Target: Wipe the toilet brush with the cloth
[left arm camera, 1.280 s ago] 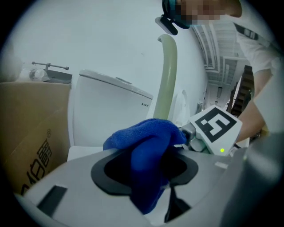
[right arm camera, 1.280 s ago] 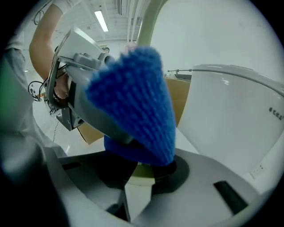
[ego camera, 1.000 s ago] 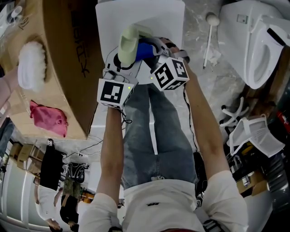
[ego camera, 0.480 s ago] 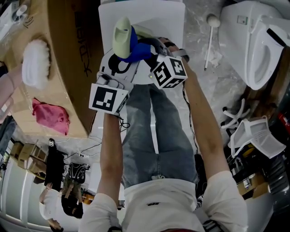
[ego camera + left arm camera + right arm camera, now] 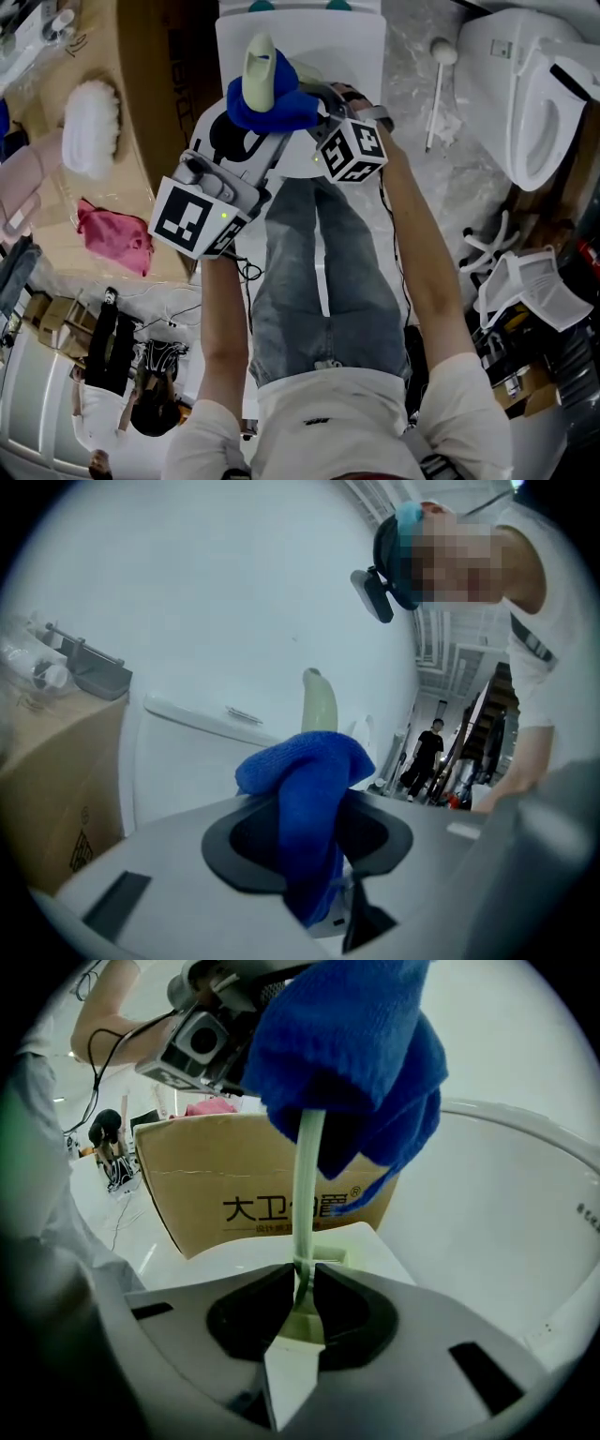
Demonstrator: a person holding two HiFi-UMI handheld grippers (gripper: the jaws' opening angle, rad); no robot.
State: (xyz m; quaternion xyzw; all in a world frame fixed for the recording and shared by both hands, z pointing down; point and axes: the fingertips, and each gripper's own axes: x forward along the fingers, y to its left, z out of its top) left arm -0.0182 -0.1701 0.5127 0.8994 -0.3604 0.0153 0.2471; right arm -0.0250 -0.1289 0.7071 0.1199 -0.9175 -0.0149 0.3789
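The pale green plastic toilet brush handle [image 5: 307, 1194] stands upright before me, pinched in my right gripper [image 5: 302, 1307], its jaws closing. My left gripper [image 5: 314, 841] has slid the blue microfibre cloth [image 5: 272, 103] up towards the tip and its jaws are opening around the cloth, so I judge 1 wipe stroke nearly done.

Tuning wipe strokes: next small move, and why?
Probably slide the cloth down the brush handle: it sits near the handle's top end, between the left gripper's opening jaws, while the right gripper's closing jaws pinch the handle lower down.

Bright, even white light ahead of the jaws; head view dimmer. The 2 gripper views bulge, corners black; cloth [image 5: 302, 789] at the jaws seems slightly soft.
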